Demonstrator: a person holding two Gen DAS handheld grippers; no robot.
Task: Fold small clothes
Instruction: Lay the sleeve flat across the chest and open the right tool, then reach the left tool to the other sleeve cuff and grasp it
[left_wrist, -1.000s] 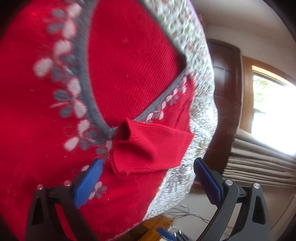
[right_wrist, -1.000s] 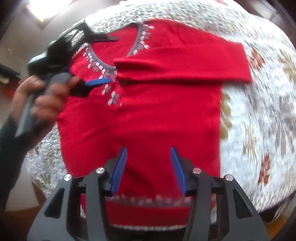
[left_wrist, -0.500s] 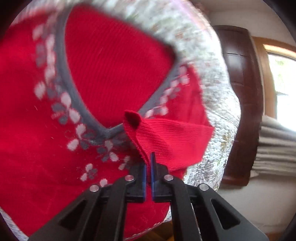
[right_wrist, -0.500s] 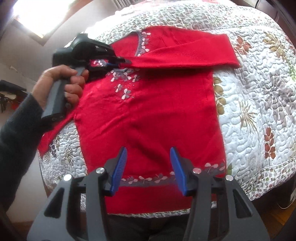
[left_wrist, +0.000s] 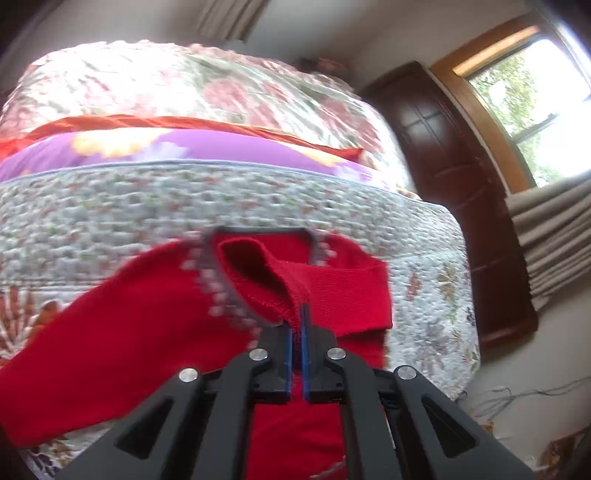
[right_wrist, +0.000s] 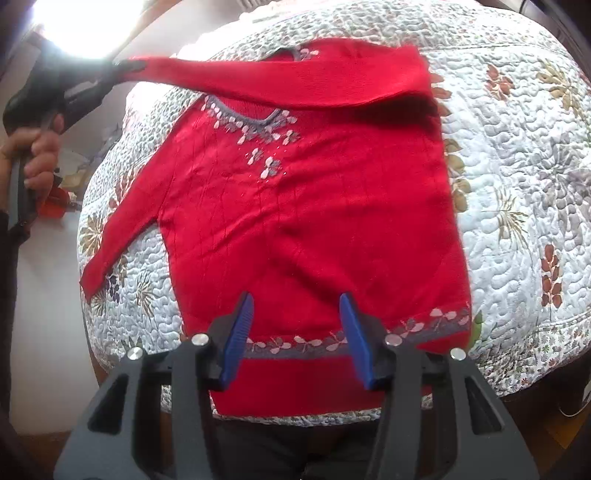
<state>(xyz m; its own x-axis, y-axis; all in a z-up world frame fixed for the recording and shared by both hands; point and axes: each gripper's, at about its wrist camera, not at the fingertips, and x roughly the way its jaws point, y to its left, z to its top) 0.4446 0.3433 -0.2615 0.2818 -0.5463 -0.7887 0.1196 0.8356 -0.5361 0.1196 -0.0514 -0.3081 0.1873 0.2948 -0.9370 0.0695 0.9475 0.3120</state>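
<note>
My left gripper (left_wrist: 296, 325) is clamped tight on the cuff (left_wrist: 280, 291) of the red sweater's (right_wrist: 314, 206) sleeve, the blue pads pressed together with the knit edge pinched between them. From my right-hand camera I see that same tool held in my left hand (right_wrist: 33, 158) up and to the left, with the sleeve (right_wrist: 295, 79) stretched off the bed from it, running rightward across the sweater's neckline to the far shoulder. My right gripper (right_wrist: 297, 339) is spread wide and grips nothing; it hangs over the hem, its blue fingers (right_wrist: 238, 339) straddling the grey flowered band (right_wrist: 417, 326) near the bottom edge. The sweater lies front up on the quilted floral bedspread (right_wrist: 517, 147) just ahead of my right gripper, its body flat, and the other sleeve (right_wrist: 118, 229) trails down and to the left of the body on the quilt. Beyond my left gripper, past the grey neckline trim (left_wrist: 258, 232), the bed carries a purple sheet (left_wrist: 184, 151), with a dark wooden door (left_wrist: 458, 184) and a bright window (left_wrist: 532, 92) off to the right.
</note>
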